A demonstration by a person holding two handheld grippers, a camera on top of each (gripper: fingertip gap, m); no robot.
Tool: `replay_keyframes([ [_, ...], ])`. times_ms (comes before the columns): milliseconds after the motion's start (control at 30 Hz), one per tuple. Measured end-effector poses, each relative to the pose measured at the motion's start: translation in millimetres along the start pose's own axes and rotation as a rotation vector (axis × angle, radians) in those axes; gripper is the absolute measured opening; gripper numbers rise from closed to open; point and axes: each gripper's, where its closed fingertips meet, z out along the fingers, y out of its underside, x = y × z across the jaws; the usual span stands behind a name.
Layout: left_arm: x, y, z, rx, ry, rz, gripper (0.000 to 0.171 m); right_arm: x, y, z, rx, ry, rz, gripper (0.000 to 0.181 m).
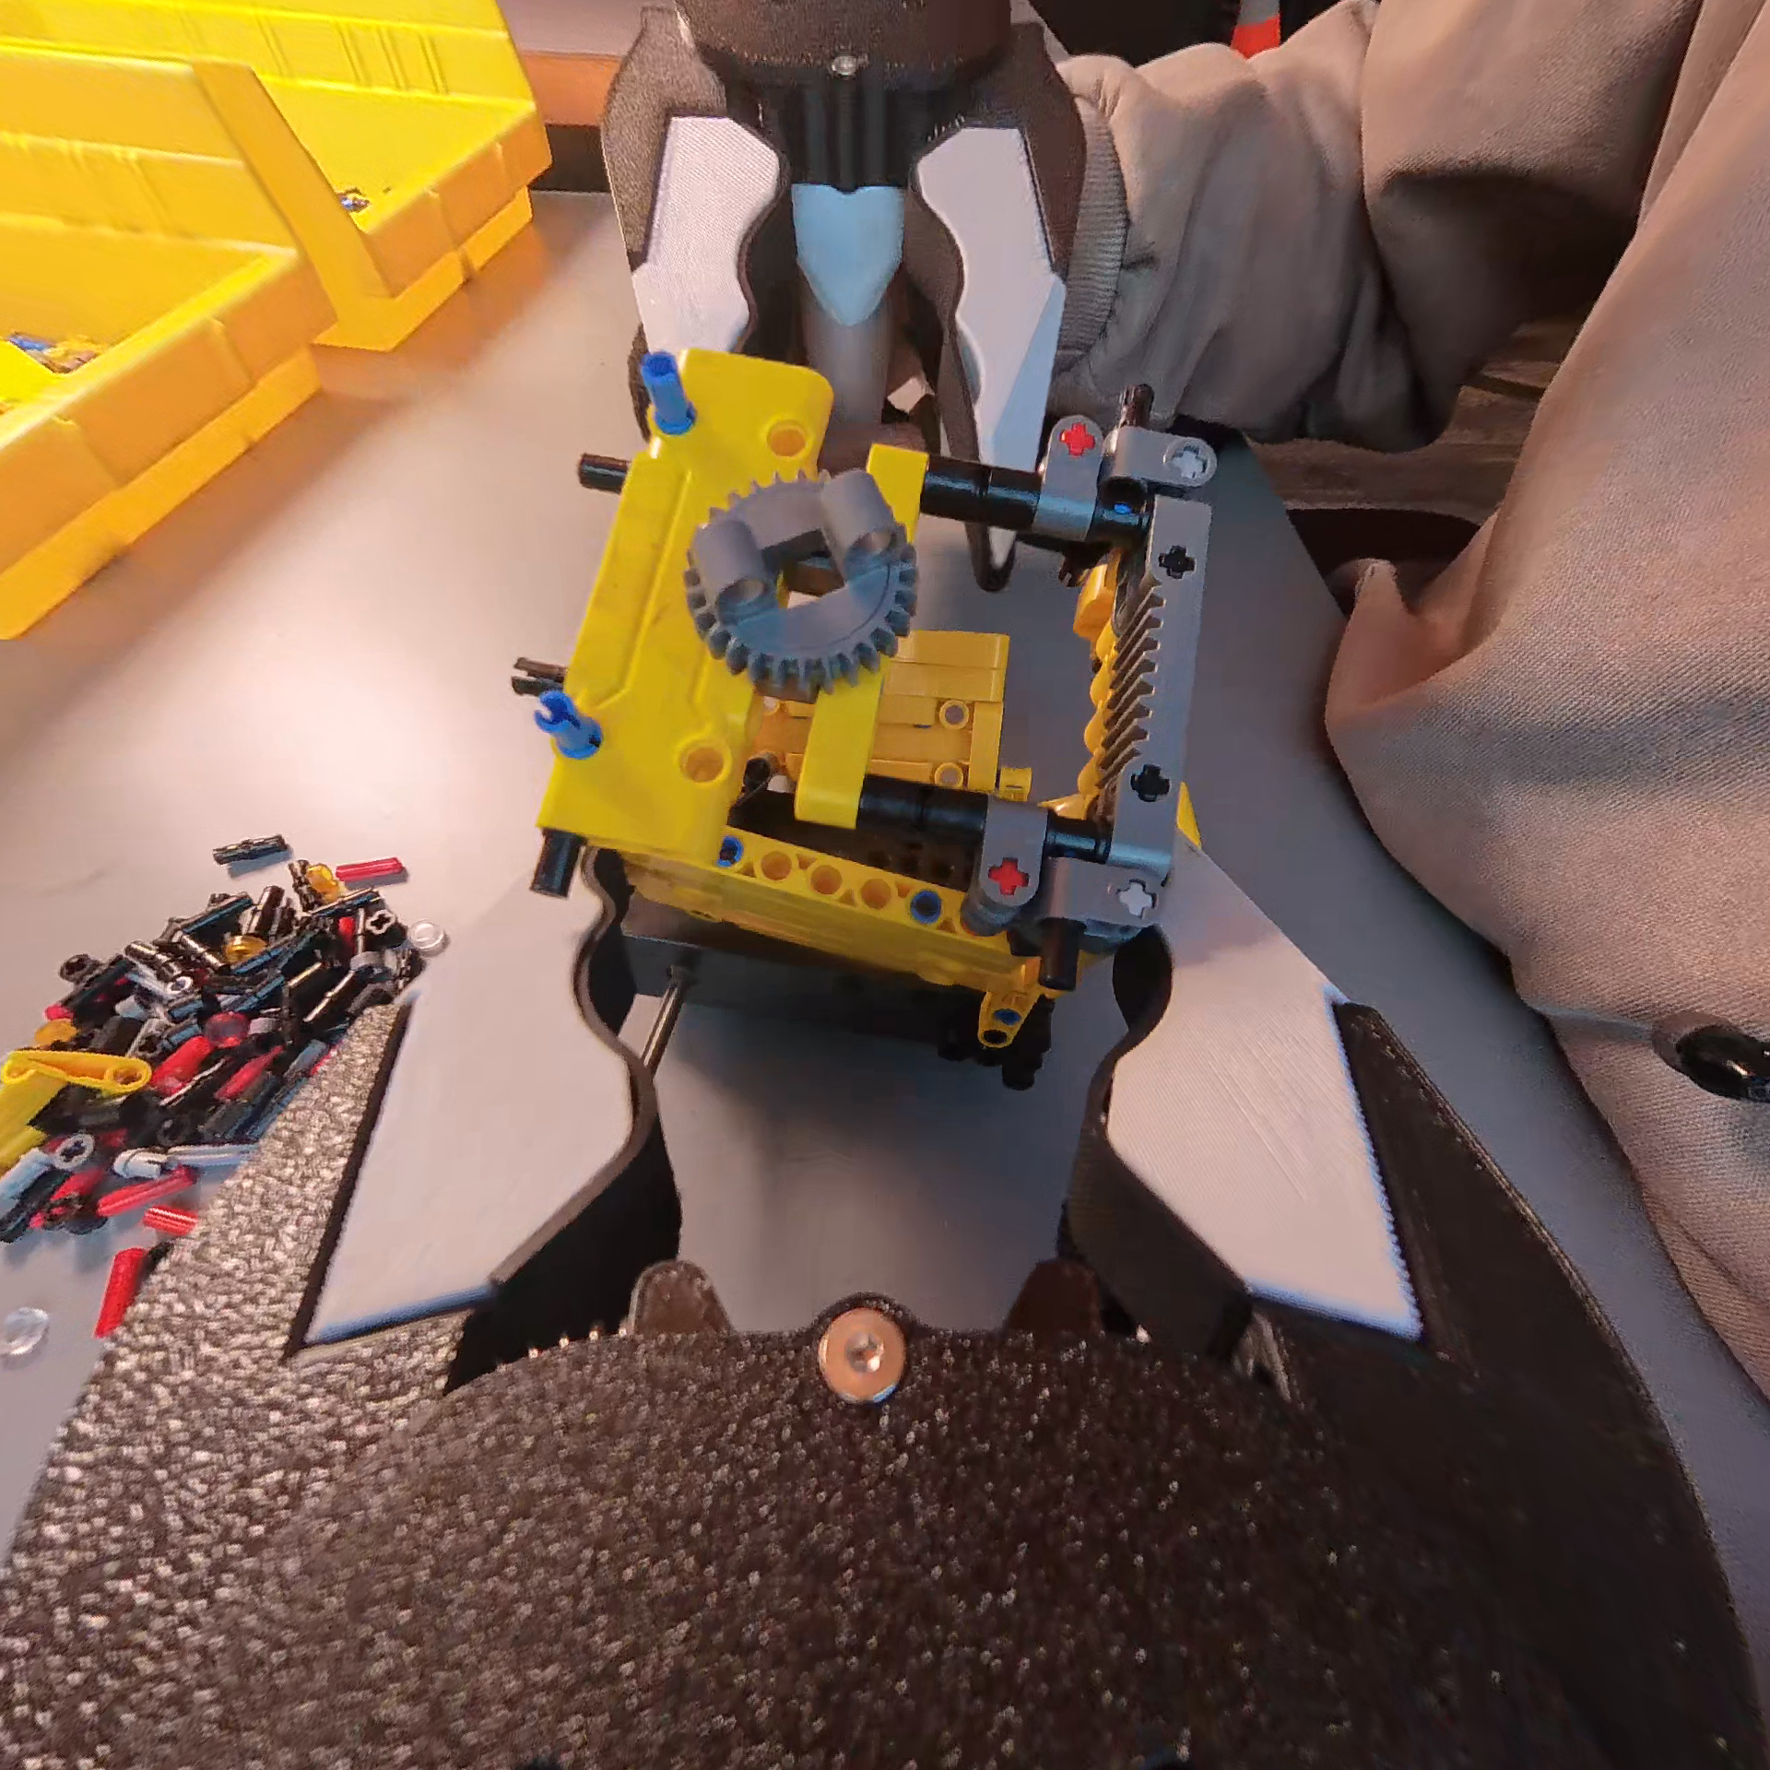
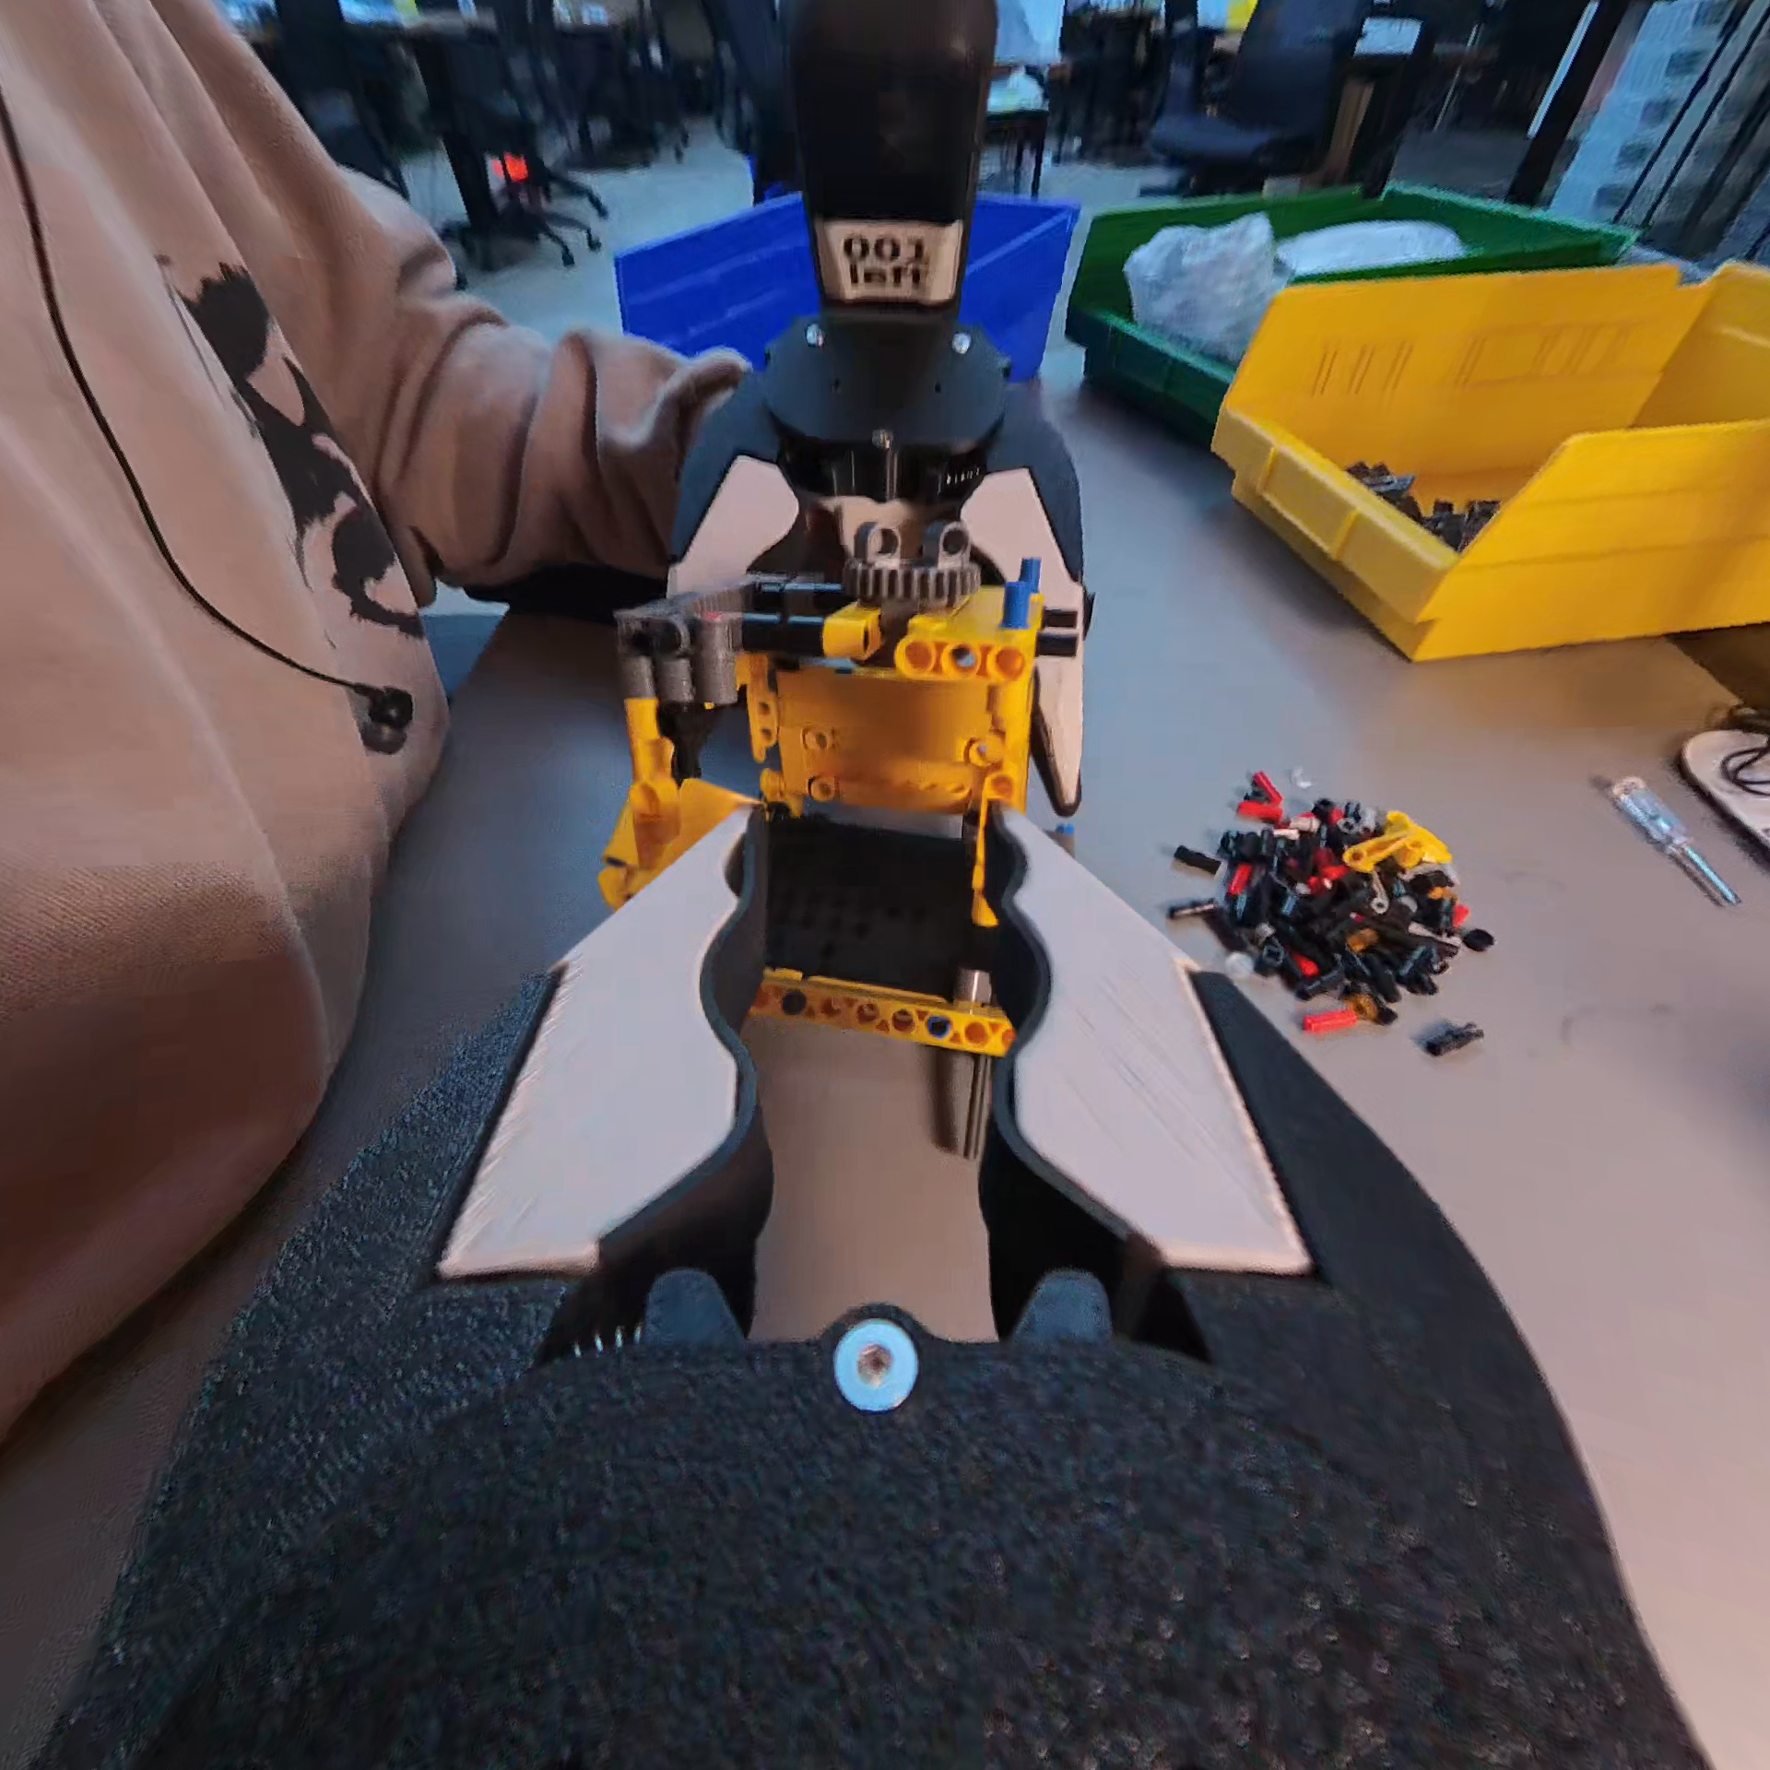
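A yellow brick model blocks the middle of the worktop. A pile of small parts lies beside it, yellow bins beyond, bare worktop between. A person's sleeve crowds the model's opposite side.

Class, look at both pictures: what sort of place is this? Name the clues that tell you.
Probably a workshop or lab: a grey table with yellow parts bins, a pile of small building pieces, and office chairs at desks behind.
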Motion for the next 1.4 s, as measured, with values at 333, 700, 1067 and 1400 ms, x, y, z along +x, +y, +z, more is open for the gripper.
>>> replay_keyframes([
  [333, -0.1, 2.6, 6.3, -0.037, -0.029, 0.009, 0.103, 35.5, -76.9, -11.1, 0.021, 0.231, 0.125, 0.066],
  [700, -0.6, 10.9, 4.5, -0.073, -0.026, 0.008, 0.099, 17.6, -3.4, 20.0, -0.413, 0.202, 0.055, 0.054],
  [1067, 3.9, 13.0, 4.2, -0.066, 0.014, -0.011, 0.099, 9.3, -0.1, 20.5, -0.281, 0.094, 0.193, 0.054],
  [1400, 15.1, 13.6, -1.5, -0.062, 0.087, -0.010, 0.087, -3.4, -1.3, 16.5, -0.222, -0.081, 0.098, 0.054],
])
